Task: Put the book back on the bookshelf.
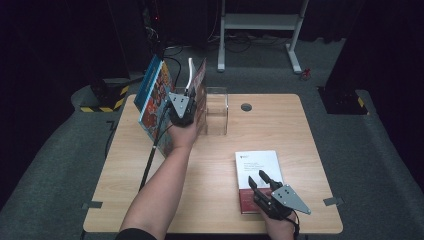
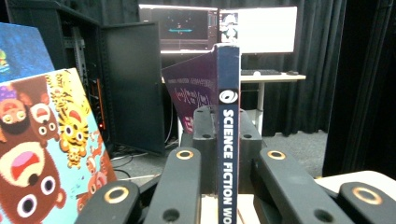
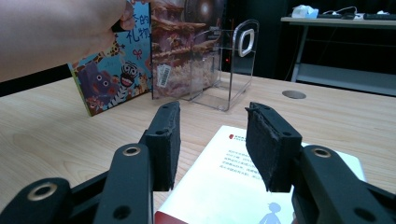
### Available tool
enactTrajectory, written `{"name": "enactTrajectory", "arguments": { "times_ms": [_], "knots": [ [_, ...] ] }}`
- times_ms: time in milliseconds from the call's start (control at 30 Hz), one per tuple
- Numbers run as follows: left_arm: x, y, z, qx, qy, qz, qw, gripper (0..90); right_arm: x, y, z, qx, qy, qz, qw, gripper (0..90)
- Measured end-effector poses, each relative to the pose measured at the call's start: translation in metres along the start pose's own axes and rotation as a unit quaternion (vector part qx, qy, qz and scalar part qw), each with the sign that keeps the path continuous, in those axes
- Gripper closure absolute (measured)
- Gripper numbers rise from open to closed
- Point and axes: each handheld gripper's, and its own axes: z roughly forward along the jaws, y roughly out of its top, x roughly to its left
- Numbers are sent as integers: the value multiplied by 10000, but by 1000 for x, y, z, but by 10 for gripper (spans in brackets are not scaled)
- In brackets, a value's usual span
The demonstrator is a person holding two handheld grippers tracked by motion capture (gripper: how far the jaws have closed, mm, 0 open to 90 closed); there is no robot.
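Note:
My left gripper is shut on the spine of a dark blue science fiction book and holds it upright beside the clear plastic book stand. In the high view that book stands between the stand and a colourful picture book that leans at the table's far left. My right gripper hovers low over a white book with a red lower band that lies flat near the front right. Its jaws are open with nothing between them.
The wooden table has a round cable hole behind the stand. Beyond its far edge are a white desk frame, cables and dark equipment racks. A black cable trails down from the left gripper.

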Motion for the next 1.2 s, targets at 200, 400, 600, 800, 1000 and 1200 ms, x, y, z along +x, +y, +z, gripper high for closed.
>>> {"name": "enactTrajectory", "arguments": {
  "times_ms": [200, 400, 600, 800, 1000, 1200],
  "knots": [
    [4, -2, -4, 32, 25, 143, 9999, 809, 0, 0, 1, 4, 11, -10, 10000, 548],
    [7, -3, -6, 63, 49, 224, 9997, 797, 2, 0, 1, 28, 29, -21, 10000, 548],
    [9, -3, -9, 131, 133, 280, 9994, 785, 2, -1, 2, 31, 34, -33, 10000, 548],
    [12, -1, -10, 239, 271, 289, 9989, 780, 2, 0, 2, 34, 32, -36, 10000, 547],
    [17, 0, -12, 351, 399, 285, 9982, 775, 2, -1, 2, 40, 40, -35, 10000, 548],
    [23, 1, -12, 475, 484, 244, 9974, 766, 3, -1, 3, 55, 47, -56, 10000, 548]
  ]
}}
